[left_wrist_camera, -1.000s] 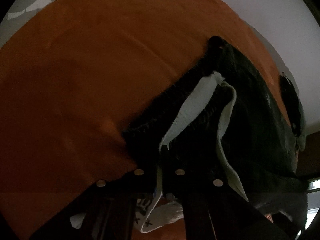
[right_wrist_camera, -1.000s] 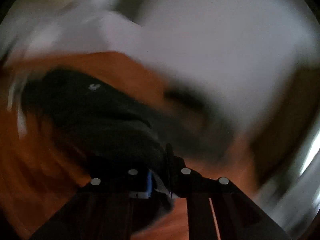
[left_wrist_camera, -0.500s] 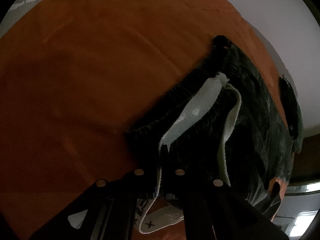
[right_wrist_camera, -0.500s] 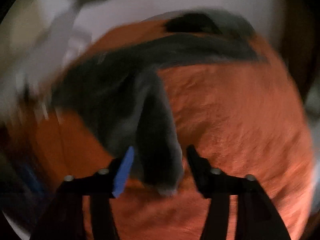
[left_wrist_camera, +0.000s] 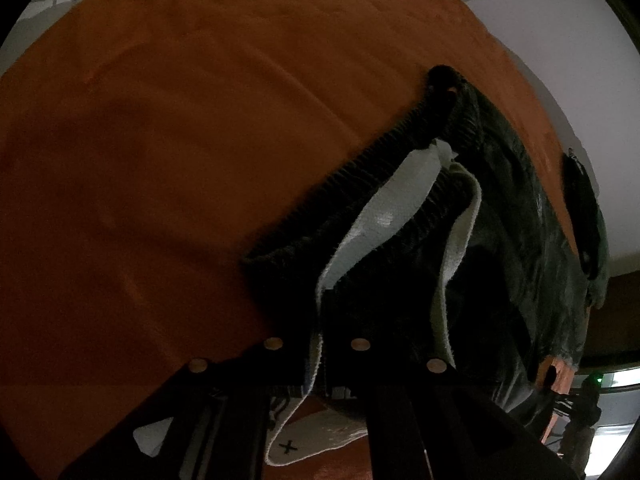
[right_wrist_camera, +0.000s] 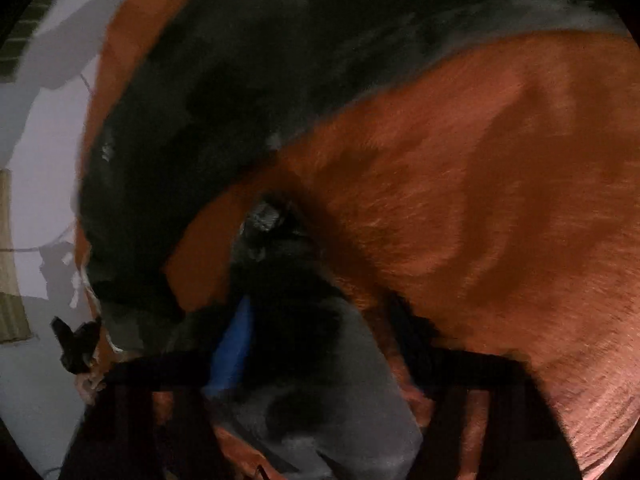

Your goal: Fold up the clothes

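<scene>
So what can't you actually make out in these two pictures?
- Right wrist view: motion blur smears the dark garment; whether the closing jaws already pinch the cloth between them is unclear.
- Left wrist view: the white drawstring vanishes between shut jaws.
- Garment type: dim light, edges cropped.

Right wrist view smeared by motion blur throughout. Right tool (right_wrist_camera: 320, 320) closing, dark cloth (right_wrist_camera: 304, 344) between its jaws; blur hides whether pads press it, and the right finger (right_wrist_camera: 412, 336) edge is a smudge. Small grey lump (right_wrist_camera: 264, 220) ahead unreadable. In the left wrist view, left tool (left_wrist_camera: 318, 344) tips buried in garment (left_wrist_camera: 500, 240) folds, contact point hidden. White label (left_wrist_camera: 304, 444) part covered, print too small. Garment's lower right cut off by frame rim. Dark item (left_wrist_camera: 584, 216) at far right unclear.
</scene>
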`<state>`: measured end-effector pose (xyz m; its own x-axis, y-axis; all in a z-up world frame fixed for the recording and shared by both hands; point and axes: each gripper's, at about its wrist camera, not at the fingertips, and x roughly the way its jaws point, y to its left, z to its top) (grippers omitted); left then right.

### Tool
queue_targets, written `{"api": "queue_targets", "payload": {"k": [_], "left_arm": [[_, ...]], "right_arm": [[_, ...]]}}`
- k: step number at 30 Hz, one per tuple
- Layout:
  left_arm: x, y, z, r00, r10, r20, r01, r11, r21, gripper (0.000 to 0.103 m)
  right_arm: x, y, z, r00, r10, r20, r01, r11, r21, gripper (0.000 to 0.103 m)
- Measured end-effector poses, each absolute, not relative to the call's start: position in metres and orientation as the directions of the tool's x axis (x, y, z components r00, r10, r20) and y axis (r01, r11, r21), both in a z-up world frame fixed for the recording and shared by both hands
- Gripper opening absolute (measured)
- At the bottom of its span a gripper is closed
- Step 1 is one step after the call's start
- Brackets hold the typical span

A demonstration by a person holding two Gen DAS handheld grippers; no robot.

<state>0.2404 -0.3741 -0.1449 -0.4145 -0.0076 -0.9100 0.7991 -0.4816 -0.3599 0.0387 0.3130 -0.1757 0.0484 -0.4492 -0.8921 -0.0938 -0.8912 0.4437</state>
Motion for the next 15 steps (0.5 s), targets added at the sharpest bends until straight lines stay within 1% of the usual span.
{"api": "queue_targets", "payload": {"k": [2, 4, 5, 6, 8, 9, 10, 11, 13, 15], "left_arm": [[0.243, -0.373, -0.142, -0.407, -0.007, -0.913, 0.796, -0.493, -0.351, 0.004], [0.243, -0.373, -0.14, -0.411, 0.0, -0.912, 0.791, -0.498, -0.356, 0.004], [0.243, -0.372, -0.14, -0.423, 0.007, -0.906, 0.785, -0.497, -0.371, 0.004], [0.244, -0.372, -0.139, -0.436, 0.015, -0.9, 0.78, -0.492, -0.386, 0.004], [0.244, -0.371, -0.141, -0.446, 0.022, -0.895, 0.779, -0.484, -0.4, 0.004], [0.244, -0.371, -0.142, -0.445, 0.021, -0.895, 0.78, -0.481, -0.399, 0.004], [0.243, -0.37, -0.144, -0.444, 0.019, -0.896, 0.783, -0.478, -0.398, 0.004], [0.243, -0.371, -0.146, -0.442, 0.016, -0.897, 0.787, -0.474, -0.396, 0.004], [0.244, -0.372, -0.148, -0.445, 0.019, -0.895, 0.788, -0.466, -0.402, 0.004], [0.243, -0.374, -0.149, -0.445, 0.023, -0.895, 0.789, -0.463, -0.404, 0.004]], "right_arm": [[0.044, 0.311, -0.167, -0.017, -0.462, -0.887, -0.085, -0.883, 0.462, 0.014], [0.058, 0.319, -0.136, -0.17, -0.476, -0.863, -0.074, -0.867, 0.493, 0.013], [0.07, 0.324, -0.111, -0.28, -0.48, -0.831, -0.054, -0.857, 0.513, 0.013], [0.091, 0.328, -0.077, -0.409, -0.478, -0.777, -0.001, -0.851, 0.525, 0.013], [0.137, 0.33, -0.019, -0.598, -0.447, -0.665, 0.108, -0.867, 0.486, 0.013], [0.156, 0.331, -0.004, -0.649, -0.412, -0.639, 0.12, -0.885, 0.449, 0.014], [0.173, 0.335, 0.004, -0.685, -0.361, -0.633, 0.102, -0.907, 0.408, 0.015], [0.188, 0.342, 0.006, -0.709, -0.29, -0.643, 0.059, -0.933, 0.356, 0.021], [0.212, 0.357, 0.008, -0.739, -0.165, -0.653, -0.025, -0.962, 0.271, 0.023], [0.216, 0.381, -0.009, -0.701, -0.128, -0.701, -0.094, -0.959, 0.269, 0.023]]}}
